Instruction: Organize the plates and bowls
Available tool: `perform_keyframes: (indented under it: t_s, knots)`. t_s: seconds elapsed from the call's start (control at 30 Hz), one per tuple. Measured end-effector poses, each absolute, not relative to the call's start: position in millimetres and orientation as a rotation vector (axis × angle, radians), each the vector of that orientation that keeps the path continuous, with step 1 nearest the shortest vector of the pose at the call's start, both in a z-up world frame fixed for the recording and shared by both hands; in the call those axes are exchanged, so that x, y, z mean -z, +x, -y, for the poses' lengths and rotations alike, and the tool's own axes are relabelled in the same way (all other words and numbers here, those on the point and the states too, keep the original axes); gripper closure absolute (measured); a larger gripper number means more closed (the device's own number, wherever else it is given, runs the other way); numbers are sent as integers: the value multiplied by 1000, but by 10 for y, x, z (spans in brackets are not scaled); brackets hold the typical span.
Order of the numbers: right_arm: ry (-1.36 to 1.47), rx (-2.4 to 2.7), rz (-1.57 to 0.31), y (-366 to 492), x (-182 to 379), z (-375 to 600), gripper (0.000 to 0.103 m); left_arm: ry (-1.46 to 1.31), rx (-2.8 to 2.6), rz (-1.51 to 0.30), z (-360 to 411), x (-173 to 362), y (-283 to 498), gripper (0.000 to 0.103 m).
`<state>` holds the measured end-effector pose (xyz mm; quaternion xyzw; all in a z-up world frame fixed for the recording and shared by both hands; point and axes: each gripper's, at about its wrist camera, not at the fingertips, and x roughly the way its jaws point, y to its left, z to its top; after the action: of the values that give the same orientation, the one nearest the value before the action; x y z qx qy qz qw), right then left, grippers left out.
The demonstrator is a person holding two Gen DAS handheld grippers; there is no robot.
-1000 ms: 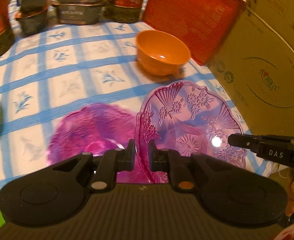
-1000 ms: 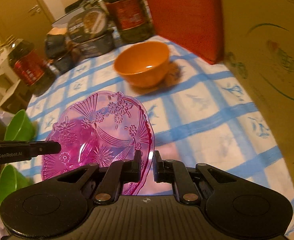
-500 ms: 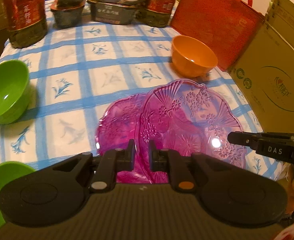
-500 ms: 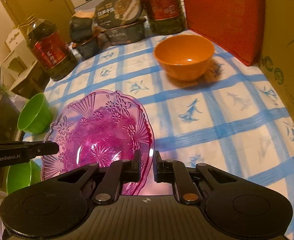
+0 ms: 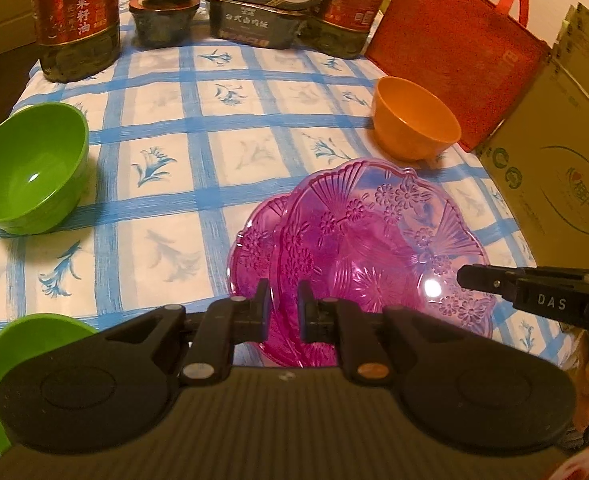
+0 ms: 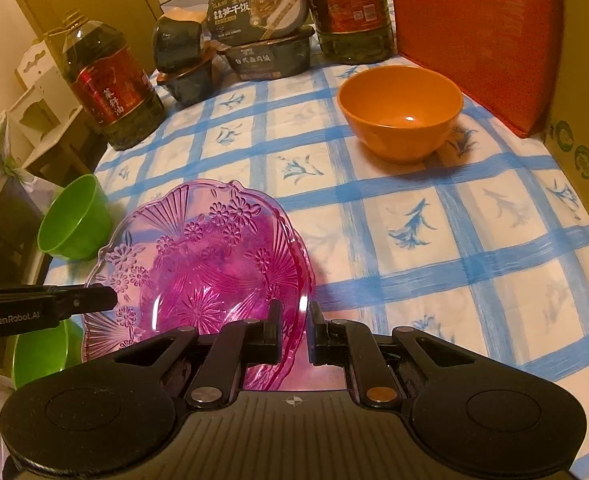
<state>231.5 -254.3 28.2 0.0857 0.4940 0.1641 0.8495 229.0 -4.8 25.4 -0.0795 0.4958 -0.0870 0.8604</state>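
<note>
Two green bowls (image 5: 30,168) sit at the left edge of the worktop (image 5: 222,152), one near the corner, one closer in. The left tool (image 5: 282,306) is clamped on the near-left rim of the pink plate (image 5: 378,240), which hangs just over a second pink plate (image 5: 254,248) lying on the checked cloth. The right tool (image 6: 294,322) pinches the same plate's opposite rim. Further right, an orange bowl (image 5: 414,124) stands beside a red bag (image 5: 454,48).
</note>
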Motion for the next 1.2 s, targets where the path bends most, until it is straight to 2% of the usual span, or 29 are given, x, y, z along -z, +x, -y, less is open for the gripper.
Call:
perform_keyframes:
  t_s: [0.6, 1.2]
  knots:
    - [144, -334, -1079, 2569, 6, 2347, 91, -157, 157, -1074, -61, 105, 2516, 92]
    - [123, -329, -1091, 2653, 93, 2311, 91, -147, 158, -1088, -55, 206, 2604, 92]
